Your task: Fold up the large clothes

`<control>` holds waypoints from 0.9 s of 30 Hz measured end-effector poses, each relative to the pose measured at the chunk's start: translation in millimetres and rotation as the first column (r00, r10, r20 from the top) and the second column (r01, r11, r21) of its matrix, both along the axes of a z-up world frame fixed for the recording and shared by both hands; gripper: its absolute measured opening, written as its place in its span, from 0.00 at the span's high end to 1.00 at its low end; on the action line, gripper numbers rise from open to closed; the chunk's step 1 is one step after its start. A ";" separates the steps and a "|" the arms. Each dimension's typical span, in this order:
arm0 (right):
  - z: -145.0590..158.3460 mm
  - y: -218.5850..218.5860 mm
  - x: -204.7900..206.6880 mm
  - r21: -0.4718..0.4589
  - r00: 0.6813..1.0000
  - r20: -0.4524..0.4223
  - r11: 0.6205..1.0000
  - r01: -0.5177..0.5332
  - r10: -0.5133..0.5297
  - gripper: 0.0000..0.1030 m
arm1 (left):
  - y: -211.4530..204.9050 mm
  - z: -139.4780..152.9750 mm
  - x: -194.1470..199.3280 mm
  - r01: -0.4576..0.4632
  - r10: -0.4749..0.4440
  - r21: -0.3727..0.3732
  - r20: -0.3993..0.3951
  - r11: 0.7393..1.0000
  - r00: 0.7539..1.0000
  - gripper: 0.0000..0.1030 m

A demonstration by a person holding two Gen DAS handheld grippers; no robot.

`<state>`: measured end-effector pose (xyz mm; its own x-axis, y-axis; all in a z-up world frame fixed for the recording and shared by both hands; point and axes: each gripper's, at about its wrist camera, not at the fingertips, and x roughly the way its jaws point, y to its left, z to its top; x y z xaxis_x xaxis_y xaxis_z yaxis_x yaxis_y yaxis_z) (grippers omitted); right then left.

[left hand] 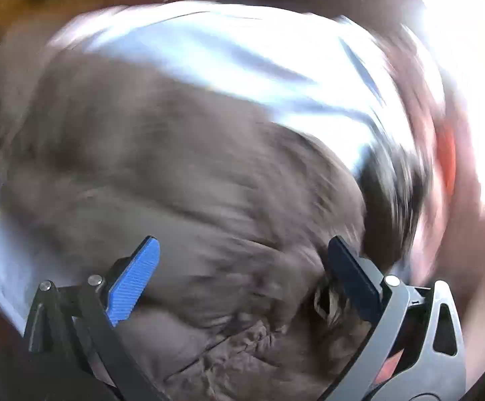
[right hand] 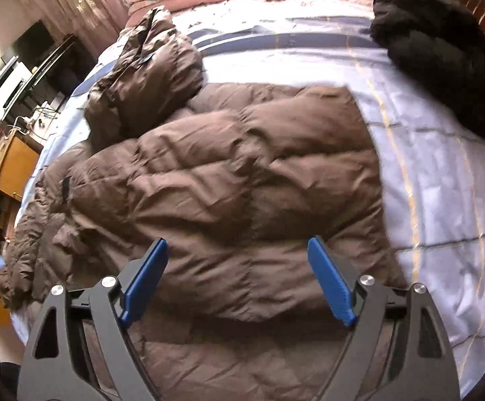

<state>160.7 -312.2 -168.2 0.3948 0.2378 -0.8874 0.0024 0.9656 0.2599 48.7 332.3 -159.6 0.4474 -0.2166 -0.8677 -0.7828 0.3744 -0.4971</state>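
Both grippers are hanging over the brown puffer jacket [right hand: 242,180], right gripper [right hand: 237,277] and left gripper [left hand: 242,280] both spread wide and gripping nothing. The jacket's lying flat across the bed [right hand: 443,200] (left view's blurry), black coat [right hand: 436,53] sitting at the far right corner.

Seen with jaws spread wide and nothing between the pads: left gripper [left hand: 242,287], right gripper [right hand: 237,279], both angled downward.

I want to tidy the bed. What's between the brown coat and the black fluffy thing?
Only bare bedsheet lies between the brown coat and the black fluffy thing; the right wrist view shows it.
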 end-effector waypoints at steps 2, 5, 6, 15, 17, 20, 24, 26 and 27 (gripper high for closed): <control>3.1 12.4 -9.8 0.036 1.000 -0.021 0.999 -0.010 0.011 0.17 | 54.2 -25.2 -46.0 -0.210 0.202 -0.108 -0.084 0.972 0.976 0.02; 11.8 28.9 -23.2 0.069 0.999 -0.031 0.997 -0.021 0.023 0.17 | 93.3 -45.8 -97.0 -0.374 0.349 -0.168 -0.158 0.912 0.924 0.02; 13.0 34.6 -25.5 0.074 0.999 -0.030 0.997 -0.032 0.034 0.17 | 102.6 -52.0 -101.9 -0.387 0.360 -0.178 -0.167 0.905 0.918 0.02; 9.4 48.7 -35.2 0.093 0.997 -0.051 0.994 -0.053 0.058 0.17 | 154.7 -99.0 -109.9 -0.417 0.372 -0.245 -0.211 0.875 0.904 0.17; 9.9 45.3 -35.0 0.095 0.998 -0.051 0.995 -0.042 0.047 0.17 | 156.6 -97.4 -104.9 -0.396 0.362 -0.232 -0.178 0.888 0.915 0.53; 11.0 38.6 -34.4 0.124 0.998 -0.053 0.992 -0.017 0.024 0.17 | 154.5 -83.0 -95.6 -0.379 0.378 -0.218 -0.051 0.899 0.925 0.89; 9.8 32.7 -33.1 0.160 0.998 -0.067 0.987 0.011 0.000 0.17 | 138.2 -15.3 -79.8 -0.303 0.300 -0.001 0.155 0.953 0.941 0.91; 9.8 31.4 -32.9 0.163 0.998 -0.070 0.986 0.022 -0.011 0.17 | 104.1 44.7 -54.7 -0.173 0.106 0.237 0.271 0.956 0.957 0.91; 10.0 30.8 -32.7 0.165 0.997 -0.070 0.986 0.028 -0.017 0.17 | 87.3 62.2 -45.7 -0.122 0.026 0.307 0.299 0.944 0.954 0.91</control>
<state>128.0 -281.5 -158.2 0.3419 0.3754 -0.8615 0.0468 0.9088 0.4146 3.0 419.7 -97.4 0.6914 0.0926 -0.7165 -0.6558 0.4966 -0.5686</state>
